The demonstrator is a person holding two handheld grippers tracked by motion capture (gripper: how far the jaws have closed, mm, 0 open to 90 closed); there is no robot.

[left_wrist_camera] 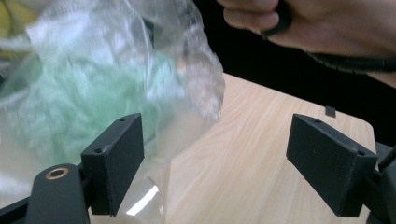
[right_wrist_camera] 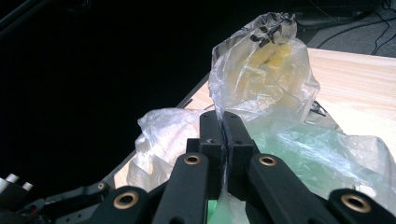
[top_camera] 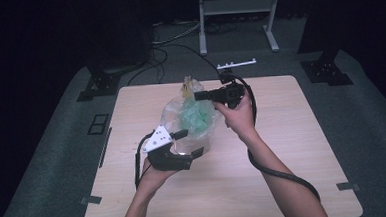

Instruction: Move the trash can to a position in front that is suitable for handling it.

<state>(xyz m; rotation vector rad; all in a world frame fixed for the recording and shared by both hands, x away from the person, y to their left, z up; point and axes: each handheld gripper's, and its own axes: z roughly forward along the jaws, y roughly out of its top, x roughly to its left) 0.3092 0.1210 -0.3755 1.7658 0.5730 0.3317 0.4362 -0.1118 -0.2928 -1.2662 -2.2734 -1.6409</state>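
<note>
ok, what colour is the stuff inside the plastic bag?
Mostly pale green, with a yellow bit near the top of the clear bag; left gripper view shows it best.

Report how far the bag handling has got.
Done: the right claw is shut on the upper film of the clear plastic bag with green and yellow contents, holding it up off the light wooden table. In hand: the left claw stands open at the bag's lower edge, film by one jaw. Left: closing that claw on the bag, probably; whatever follows can't be told.

One plastic bag (top_camera: 191, 119), two grippers
</note>
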